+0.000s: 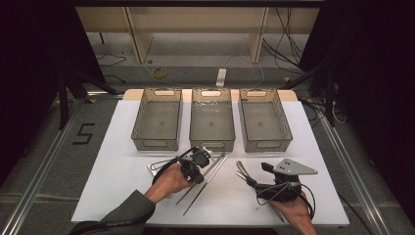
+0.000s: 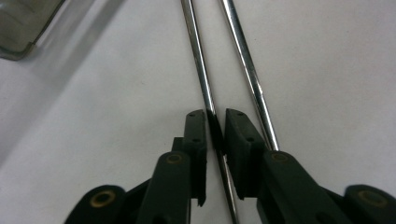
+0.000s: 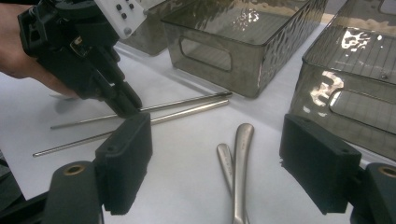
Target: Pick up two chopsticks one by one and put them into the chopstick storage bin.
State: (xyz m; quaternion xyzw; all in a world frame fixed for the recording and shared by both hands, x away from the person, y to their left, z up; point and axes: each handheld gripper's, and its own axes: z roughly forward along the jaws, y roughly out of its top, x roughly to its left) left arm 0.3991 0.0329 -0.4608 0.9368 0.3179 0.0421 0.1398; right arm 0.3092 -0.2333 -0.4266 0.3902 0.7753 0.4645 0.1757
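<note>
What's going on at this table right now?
A person works with a gripper in each hand. The left gripper has its jaws nearly shut around one of two metal chopsticks lying on the white table; the other chopstick lies just beside it. The right gripper waits open over two metal handles. Three grey bins stand in a row behind.

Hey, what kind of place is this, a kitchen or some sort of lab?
Most likely a lab or recording setup, not a kitchen: a white table framed by dark curtains, loose cables on the floor, and three identical bins in a row.
</note>
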